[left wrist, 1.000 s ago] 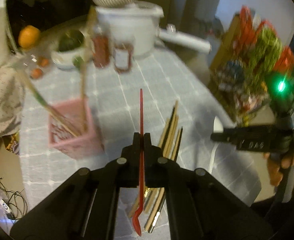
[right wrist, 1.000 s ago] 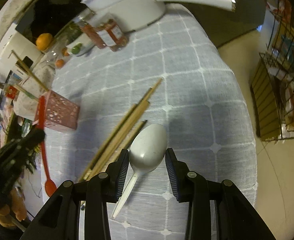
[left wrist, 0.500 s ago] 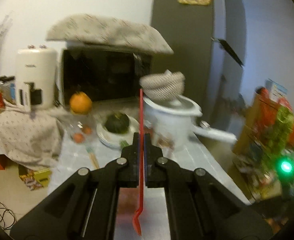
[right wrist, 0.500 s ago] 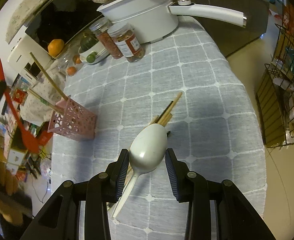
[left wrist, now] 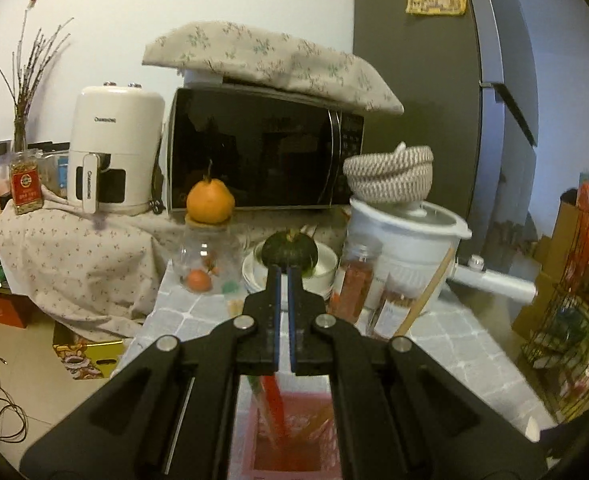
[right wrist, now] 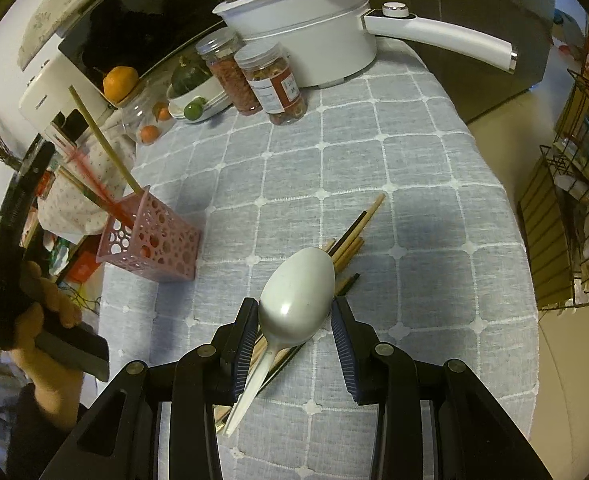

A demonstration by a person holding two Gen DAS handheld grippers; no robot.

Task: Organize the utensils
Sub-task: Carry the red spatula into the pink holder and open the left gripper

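My left gripper (left wrist: 284, 276) hangs above the pink perforated holder (left wrist: 290, 436), jaws slightly apart and empty. The red spoon (left wrist: 272, 400) stands inside the holder, blurred; it also shows in the right wrist view (right wrist: 94, 186). The holder (right wrist: 150, 240) stands at the table's left edge with a few chopsticks (right wrist: 102, 142) in it. My right gripper (right wrist: 294, 312) is shut on the bowl of a white spoon (right wrist: 296, 296), held above the table. Several chopsticks (right wrist: 354, 232) lie on the cloth under it.
A white pot (right wrist: 306, 20) with a long handle, two spice jars (right wrist: 270, 76), a bowl with a green squash (right wrist: 190, 80) and a glass jar topped by an orange (left wrist: 210, 200) stand at the table's far end. A microwave (left wrist: 262, 152) stands behind.
My left gripper opened and released the red spoon, which dropped into the pink holder. My right gripper lifted the white spoon slightly higher above the chopsticks.
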